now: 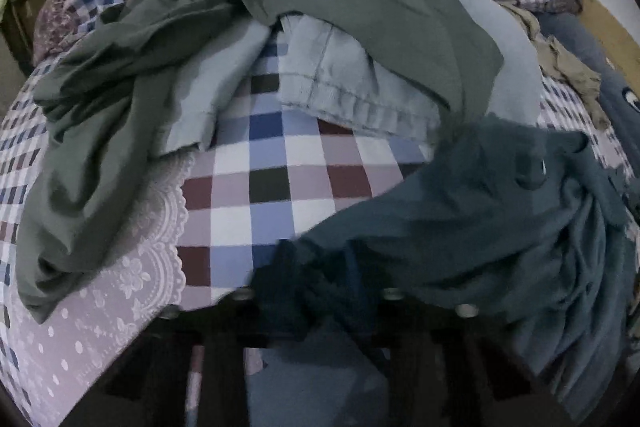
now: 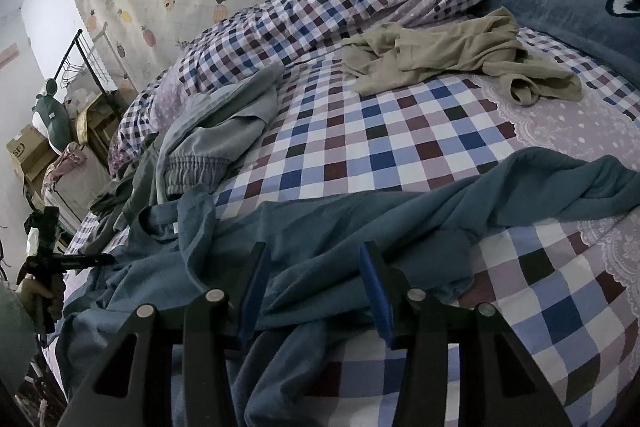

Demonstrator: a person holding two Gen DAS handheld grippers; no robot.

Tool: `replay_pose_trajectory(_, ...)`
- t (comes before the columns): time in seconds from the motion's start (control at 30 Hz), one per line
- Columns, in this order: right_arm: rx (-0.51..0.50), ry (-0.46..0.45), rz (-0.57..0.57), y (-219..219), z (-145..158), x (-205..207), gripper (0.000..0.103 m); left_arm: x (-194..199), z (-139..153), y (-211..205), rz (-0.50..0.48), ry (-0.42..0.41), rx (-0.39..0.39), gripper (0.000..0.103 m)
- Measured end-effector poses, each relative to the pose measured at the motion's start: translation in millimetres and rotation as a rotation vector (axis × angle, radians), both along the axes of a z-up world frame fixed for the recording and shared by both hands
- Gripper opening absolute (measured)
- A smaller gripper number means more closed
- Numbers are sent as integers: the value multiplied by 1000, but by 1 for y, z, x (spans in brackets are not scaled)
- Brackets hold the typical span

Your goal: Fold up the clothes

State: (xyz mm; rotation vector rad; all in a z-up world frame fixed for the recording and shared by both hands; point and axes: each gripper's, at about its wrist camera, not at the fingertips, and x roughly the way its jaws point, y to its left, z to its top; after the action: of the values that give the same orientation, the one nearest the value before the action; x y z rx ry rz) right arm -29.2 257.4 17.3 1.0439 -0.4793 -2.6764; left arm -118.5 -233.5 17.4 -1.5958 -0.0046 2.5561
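Observation:
A teal-blue shirt (image 1: 460, 219) lies crumpled on the checked bed sheet (image 1: 272, 187). My left gripper (image 1: 316, 291) is at the bottom of the left wrist view, shut on a bunched edge of that shirt; the cloth hides its fingertips. In the right wrist view the same shirt (image 2: 400, 223) spreads across the near side of the bed. My right gripper (image 2: 316, 287) rests over it, blue pads (image 2: 376, 287) wide apart, with flat cloth lying between them, not pinched. The left gripper (image 2: 104, 259), held in a hand, shows at that view's left edge.
An olive-green garment (image 1: 120, 99) and light grey trousers (image 1: 340, 83) lie heaped just beyond the shirt. A beige garment (image 2: 440, 63) lies farther up the bed near a blue pillow (image 2: 568, 11). A rolled checked quilt (image 2: 320, 3) runs along the wall. Boxes (image 2: 28, 151) stand beside the bed.

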Motion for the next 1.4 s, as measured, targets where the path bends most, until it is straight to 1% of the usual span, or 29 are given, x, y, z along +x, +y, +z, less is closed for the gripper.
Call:
replay_pose_trajectory(0.03,-1,0,3,0,0,-1,50,1,3,1,8,20,1,8)
replay_pose_trajectory(0.17,-13,11,45,-5,3,-3,50,10,16,1,51,114,20,5)
replay_pose_trajectory(0.27,-14,34,132,-14,9,-3,50,23,29,-9,108,188,51,5)
replay_pose_trajectory(0.33,-5,39,207,-22,12,-5,50,31,37,-19,129,222,80,5)
replay_pose_trajectory(0.47,49,46,343,-38,18,-5,50,45,47,-36,150,268,103,5)
replay_pose_trajectory(0.5,64,43,364,-40,18,-6,49,47,50,-41,157,282,106,5)
replay_pose_trajectory(0.6,129,24,416,-45,19,-12,48,53,53,-54,201,293,155,5)
replay_pose_trajectory(0.67,191,22,419,-37,21,-15,45,52,53,-58,218,295,162,5)
replay_pose_trajectory(0.7,199,25,398,-27,24,-17,44,52,52,-59,224,298,157,5)
replay_pose_trajectory(0.8,144,48,275,18,37,-21,46,51,49,-62,241,299,156,5)
replay_pose_trajectory(0.87,122,71,270,31,46,-18,46,50,45,-60,251,294,149,5)
replay_pose_trajectory(0.9,135,82,301,27,48,-15,46,50,43,-60,254,292,147,5)
replay_pose_trajectory(0.93,156,89,349,19,49,-12,46,50,42,-59,256,289,145,5)
replay_pose_trajectory(1.03,260,75,520,-17,39,-7,46,52,40,-59,259,289,147,5)
replay_pose_trajectory(1.1,362,50,616,-40,28,-1,45,54,40,-60,255,290,150,5)
replay_pose_trajectory(1.13,413,41,644,-49,22,2,44,54,41,-61,252,290,150,5)
replay_pose_trajectory(1.23,526,39,662,-68,13,4,43,53,43,-60,249,294,150,5)
replay_pose_trajectory(1.4,592,57,682,-79,9,-3,38,50,46,-57,241,301,143,5)
